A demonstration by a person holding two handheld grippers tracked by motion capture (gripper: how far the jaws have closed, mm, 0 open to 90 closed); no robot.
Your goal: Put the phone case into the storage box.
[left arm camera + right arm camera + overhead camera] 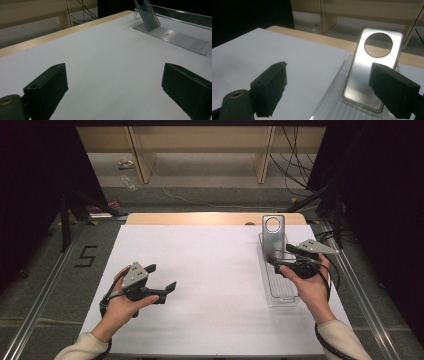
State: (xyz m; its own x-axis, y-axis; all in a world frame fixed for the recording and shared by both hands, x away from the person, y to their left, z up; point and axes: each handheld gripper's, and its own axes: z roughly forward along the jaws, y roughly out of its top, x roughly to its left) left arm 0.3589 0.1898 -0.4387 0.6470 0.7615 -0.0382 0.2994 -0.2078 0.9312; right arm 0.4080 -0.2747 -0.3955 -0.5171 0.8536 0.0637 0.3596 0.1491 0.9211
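High view: white table [210,270], grey floor [210,195]; both grippers' fingers spread apart, empty.

phone case [273,236] stands leaning in the clear stand [280,290], right side of the table [200,265].

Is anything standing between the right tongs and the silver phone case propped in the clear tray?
Nothing visible does. The right tongs are open, facing the phone case leaning upright in the clear tray.

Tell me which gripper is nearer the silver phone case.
The right gripper, at the clear tray just in front of the leaning silver phone case. The left gripper hangs open over bare white table, well away.
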